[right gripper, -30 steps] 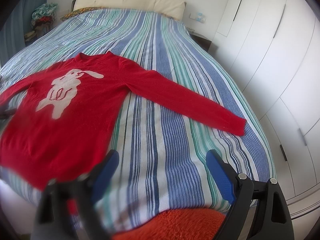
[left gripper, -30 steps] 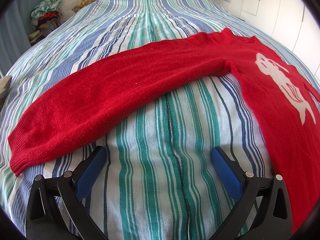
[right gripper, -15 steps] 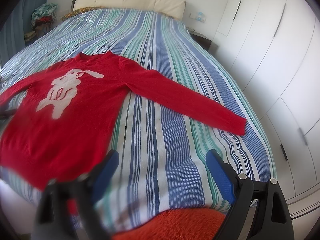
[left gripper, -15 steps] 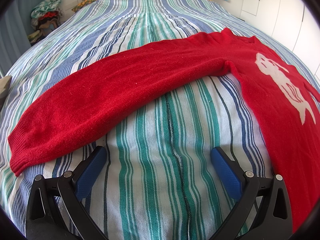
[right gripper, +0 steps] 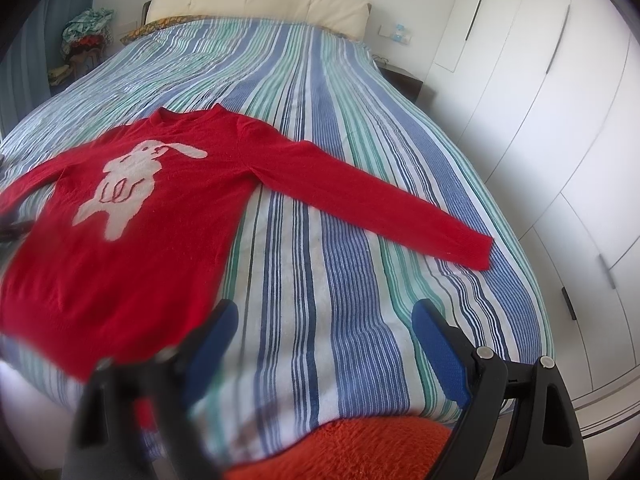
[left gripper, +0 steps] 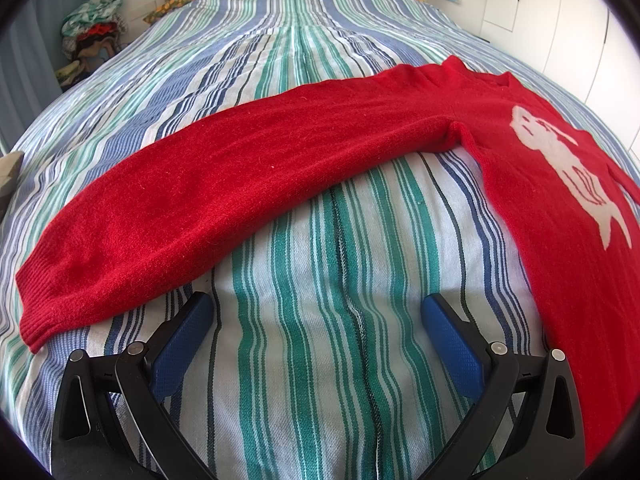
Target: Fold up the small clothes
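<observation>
A red sweater (right gripper: 132,216) with a white rabbit on its chest lies flat and face up on the striped bed, both sleeves spread out. In the left wrist view its left sleeve (left gripper: 224,196) runs across the frame, with the cuff at the lower left. My left gripper (left gripper: 316,312) is open and empty, just short of that sleeve, above the bedspread. My right gripper (right gripper: 324,320) is open and empty near the foot of the bed, to the right of the sweater's hem and short of the right sleeve (right gripper: 384,204).
The striped bedspread (right gripper: 320,92) covers the bed. A cream headboard (right gripper: 260,4) stands at the far end. White wardrobe doors (right gripper: 560,92) line the right side. A pile of clothes (left gripper: 94,28) sits far left. An orange fuzzy fabric (right gripper: 340,448) lies below the right gripper.
</observation>
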